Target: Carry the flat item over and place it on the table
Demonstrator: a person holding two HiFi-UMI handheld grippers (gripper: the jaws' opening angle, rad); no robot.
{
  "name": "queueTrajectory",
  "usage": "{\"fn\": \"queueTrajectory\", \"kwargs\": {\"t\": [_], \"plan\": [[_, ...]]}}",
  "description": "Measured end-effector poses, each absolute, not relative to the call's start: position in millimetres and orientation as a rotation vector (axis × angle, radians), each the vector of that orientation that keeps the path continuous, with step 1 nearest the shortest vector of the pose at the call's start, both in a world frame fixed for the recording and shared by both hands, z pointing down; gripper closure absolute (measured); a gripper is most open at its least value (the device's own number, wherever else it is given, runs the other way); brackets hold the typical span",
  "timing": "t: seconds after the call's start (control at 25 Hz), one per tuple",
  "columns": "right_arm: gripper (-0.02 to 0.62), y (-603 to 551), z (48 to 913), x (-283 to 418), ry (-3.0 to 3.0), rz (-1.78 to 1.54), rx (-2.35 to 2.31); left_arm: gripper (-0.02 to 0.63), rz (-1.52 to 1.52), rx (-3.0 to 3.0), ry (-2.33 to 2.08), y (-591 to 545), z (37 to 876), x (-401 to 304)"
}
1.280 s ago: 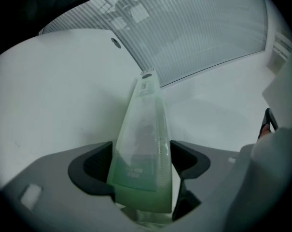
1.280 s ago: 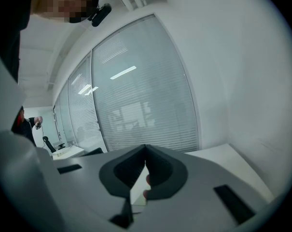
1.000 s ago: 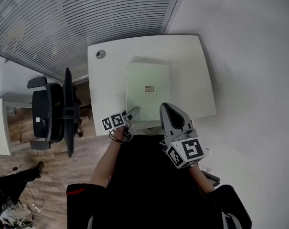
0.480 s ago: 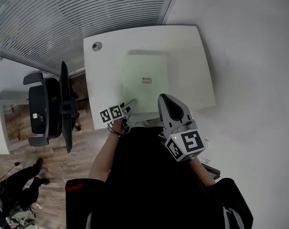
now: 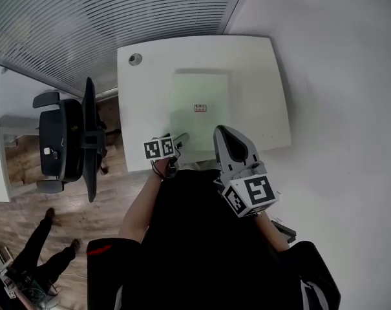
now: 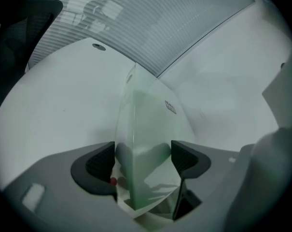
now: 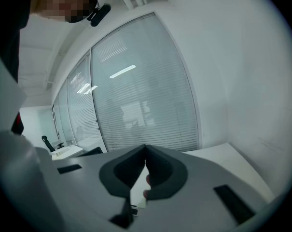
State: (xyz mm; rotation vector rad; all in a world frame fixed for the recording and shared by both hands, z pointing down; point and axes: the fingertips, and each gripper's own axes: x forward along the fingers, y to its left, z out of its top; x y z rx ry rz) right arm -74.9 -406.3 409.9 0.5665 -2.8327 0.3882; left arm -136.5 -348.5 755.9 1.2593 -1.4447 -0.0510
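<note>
Flat item [image 5: 196, 89]: a pale green sheet lying on the white table [image 5: 143, 108], roughly centred, with a small label [image 5: 200, 108] on its upper face.

Left gripper [image 5: 179, 139]: positioned at the near left corner of the flat item. In the left gripper view its jaws stand well apart, and the corner of the flat item [image 6: 150, 124] passes between them. Whether the pads press on the sheet cannot be determined.

Right gripper [image 5: 225, 137]: held over the near edge of the table, just beside the flat item's near right corner. In the right gripper view its jaws meet at the tips and hold nothing.

Limits of view: the near edge of the flat item is partly covered by both grippers in the head view. The print on the label is too small to read.

Surroundings: a round cable hole [image 5: 136, 59] sits at the far left corner of the table. A slatted blind [image 5: 117, 18] runs behind the table. A black office chair [image 5: 59, 144] stands on the wooden floor [image 5: 27, 205] to the left, clear of the table.
</note>
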Motion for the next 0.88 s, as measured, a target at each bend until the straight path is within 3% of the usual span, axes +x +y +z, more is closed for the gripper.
{"fn": "queueTrajectory", "kwargs": {"t": [0.12,0.32,0.6,0.88], "plan": [[0.594,-406,409,-74,-2.835,0.398,0.570,0.258,-0.026,1.268,-1.475,-347,751,-141],[0.594,-408,410,-74,-2.838,0.424,0.582,0.372,0.000,1.346,-1.577,-353,716,-158],[0.594,-401,410,-80,-2.841,0.421,0.545,0.582,-0.002,1.558,-1.793,-370,609,-168],[0.594,-392,407,-91,-2.860,0.416,0.483,0.597,-0.128,1.753,-1.918,-374,509,-159]]}}
